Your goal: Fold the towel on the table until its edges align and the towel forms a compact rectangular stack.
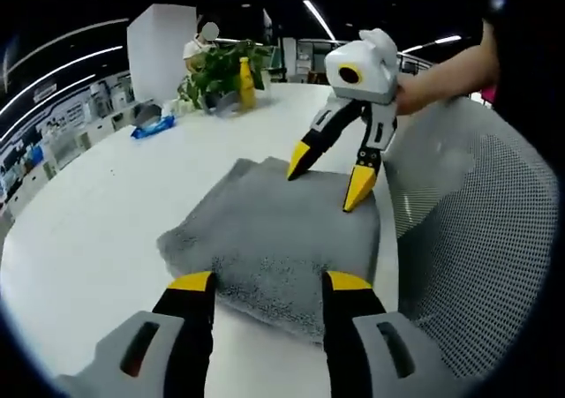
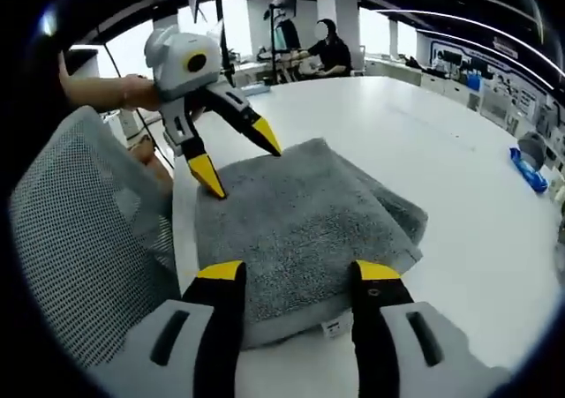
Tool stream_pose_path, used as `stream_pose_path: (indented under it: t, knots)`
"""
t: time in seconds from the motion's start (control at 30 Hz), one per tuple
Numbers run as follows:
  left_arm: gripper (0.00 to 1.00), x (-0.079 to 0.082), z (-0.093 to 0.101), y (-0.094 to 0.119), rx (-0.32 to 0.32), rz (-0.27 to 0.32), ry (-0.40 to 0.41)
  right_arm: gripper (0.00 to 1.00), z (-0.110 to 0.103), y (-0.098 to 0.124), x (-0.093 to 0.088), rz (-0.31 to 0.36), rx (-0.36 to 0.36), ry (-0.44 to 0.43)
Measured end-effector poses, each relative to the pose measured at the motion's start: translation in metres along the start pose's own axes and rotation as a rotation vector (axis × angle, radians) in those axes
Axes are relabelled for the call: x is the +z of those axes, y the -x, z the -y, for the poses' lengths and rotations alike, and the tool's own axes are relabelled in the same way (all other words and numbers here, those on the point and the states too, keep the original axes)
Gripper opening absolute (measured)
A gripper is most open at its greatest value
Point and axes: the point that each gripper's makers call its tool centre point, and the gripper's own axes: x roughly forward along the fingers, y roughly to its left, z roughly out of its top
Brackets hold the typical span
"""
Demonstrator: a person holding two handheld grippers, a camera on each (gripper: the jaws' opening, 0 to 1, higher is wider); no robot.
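Folded grey terry towel (image 1: 278, 226) lies on the white desk (image 1: 97, 221); left claw (image 1: 267, 281) and right claw (image 2: 299, 270) gape wide, holding nothing.

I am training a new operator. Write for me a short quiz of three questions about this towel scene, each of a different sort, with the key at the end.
1. True or false: the grey towel lies folded on the white table.
2. Both the left gripper and the right gripper are: A) open, B) shut on the towel, C) shut on a bottle.
3. Fill in: beside the table stands a mesh ____.

Key: 1 true; 2 A; 3 chair.
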Motion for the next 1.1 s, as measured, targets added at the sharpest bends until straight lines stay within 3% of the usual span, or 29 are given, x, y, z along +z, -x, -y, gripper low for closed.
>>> stream_pose_path:
  t: [0.33,0.63,0.77,1.1]
  knots:
    - [0.49,-0.006,-0.003,-0.007,-0.046,0.006,0.019,0.46,0.002,-0.003,0.0,-0.004,0.002,0.022]
    - [0.49,-0.001,-0.027,-0.017,-0.033,0.007,0.034,0.44,0.031,-0.014,0.01,-0.026,-0.006,0.024]
    - [0.48,0.002,-0.04,-0.023,-0.052,-0.025,0.031,0.44,0.044,-0.019,0.015,-0.034,0.014,0.022]
    - [0.48,0.009,-0.067,-0.04,-0.09,-0.005,0.051,0.44,0.076,-0.026,0.022,-0.041,0.029,0.027]
